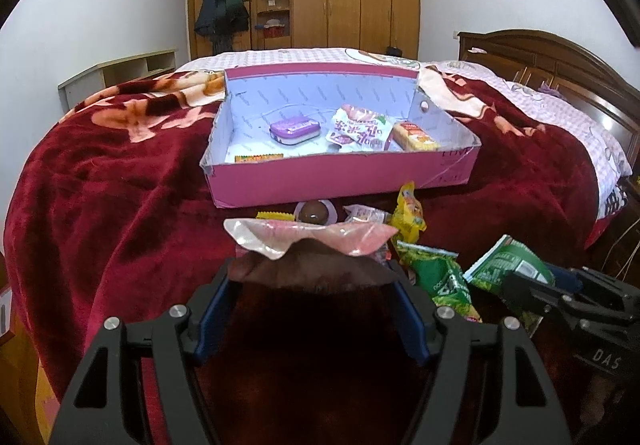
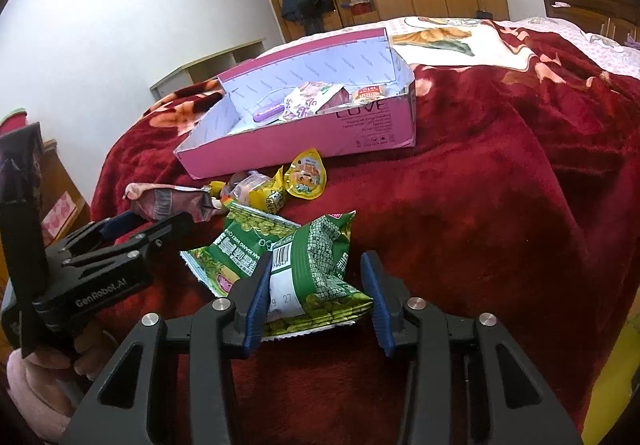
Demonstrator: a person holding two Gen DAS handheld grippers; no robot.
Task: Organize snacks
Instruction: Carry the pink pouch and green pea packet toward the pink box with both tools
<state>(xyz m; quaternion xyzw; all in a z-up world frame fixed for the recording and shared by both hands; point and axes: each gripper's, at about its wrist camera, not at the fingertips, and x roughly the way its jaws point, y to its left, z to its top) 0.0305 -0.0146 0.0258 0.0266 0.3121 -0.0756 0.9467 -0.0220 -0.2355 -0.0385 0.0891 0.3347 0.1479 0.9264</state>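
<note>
The box (image 1: 344, 181) was pink outside and pale lilac-white within, and it sat on a deep red blanket (image 1: 120, 205) patterned with peach flowers. Inside lay a purple tin (image 1: 295, 130) and a yellow-and-red packet (image 1: 416, 136). Nearer, the pea packets (image 2: 320, 269) were green with white panels, another pouch (image 2: 306, 175) was yellow, and the claw pads (image 2: 256, 297) were blue on black frames.

Loose snack packets (image 2: 280, 193) crowd the blanket before the open-topped pink box (image 1: 344, 181).

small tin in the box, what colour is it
Purple, with a pale lower edge. The small tin shows best in the left wrist view.
</note>
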